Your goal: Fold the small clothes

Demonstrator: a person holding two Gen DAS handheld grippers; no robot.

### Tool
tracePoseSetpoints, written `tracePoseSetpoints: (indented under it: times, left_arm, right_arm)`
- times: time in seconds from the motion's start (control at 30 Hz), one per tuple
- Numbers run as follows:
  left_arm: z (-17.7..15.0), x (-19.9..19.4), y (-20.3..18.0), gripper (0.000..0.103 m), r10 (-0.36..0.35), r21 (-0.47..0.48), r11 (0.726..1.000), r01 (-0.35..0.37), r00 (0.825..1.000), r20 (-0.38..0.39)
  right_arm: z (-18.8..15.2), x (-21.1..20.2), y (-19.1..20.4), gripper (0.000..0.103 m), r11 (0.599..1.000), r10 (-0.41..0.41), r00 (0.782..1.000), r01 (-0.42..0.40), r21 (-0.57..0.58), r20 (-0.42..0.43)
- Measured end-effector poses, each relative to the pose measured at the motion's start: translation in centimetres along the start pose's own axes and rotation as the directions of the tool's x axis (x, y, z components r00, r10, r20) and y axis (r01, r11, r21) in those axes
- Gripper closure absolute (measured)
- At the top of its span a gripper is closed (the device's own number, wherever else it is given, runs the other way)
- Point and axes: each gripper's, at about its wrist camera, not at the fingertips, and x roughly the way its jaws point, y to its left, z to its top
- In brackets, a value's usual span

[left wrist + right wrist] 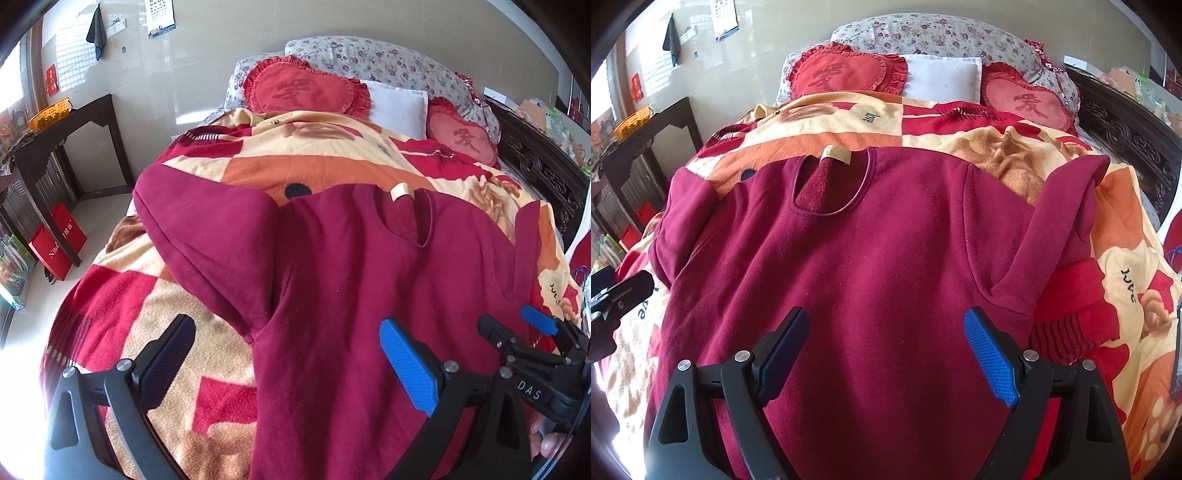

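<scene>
Nearest the lens: left tongs, spread wide, clasping nothing. Hung with the left pad over the patterned blanket and the right pad over the maroon fleece sweatshirt, just near of the left armpit. Matched by right tongs, likewise gaping and empty, poised over the near middle of the body. Could not tell whether either pair brushed the cloth.

Lay face up and flat on the bed, that sweatshirt, hem near, neck label far, pointing toward the heart cushions. Left sleeve splayed out to the far left; right sleeve angled off to the far right, its cuff end over rumpled blanket.

Judged as the very start: nothing folded yet, a sleeve fold probably first. To do it well:

- Nip the cloth at the shoulder seam and near the cuff, one pair at each, pinching only the sleeve's own layers and none of the blanket's pile.
- Carry the sleeve across the chest in one flat sweep, keeping the side seam straight as the fold line.
- Beware thick fleece, likely to spring back, and the soft bed beneath, likely to let the body drag along with the pull.
</scene>
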Motion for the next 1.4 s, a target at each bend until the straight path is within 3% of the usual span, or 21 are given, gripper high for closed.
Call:
tracePoseSetpoints:
  times: [0.7,1.4]
  left_arm:
    - [0.0,2.6,-1.7,0.001,0.004,0.004,1.000,-0.003,0.999,-0.042]
    - [0.4,2.8,-0.2,0.001,0.019,-0.041,0.999,-0.020,0.999,-0.044]
  right_arm:
    - [0.2,2.4,-0.8,0.032,0.999,-0.015,1.000,0.015,0.039,0.016]
    - [0.6,3.1,0.4,0.032,1.000,-0.009,1.000,0.009,-0.003,0.029]
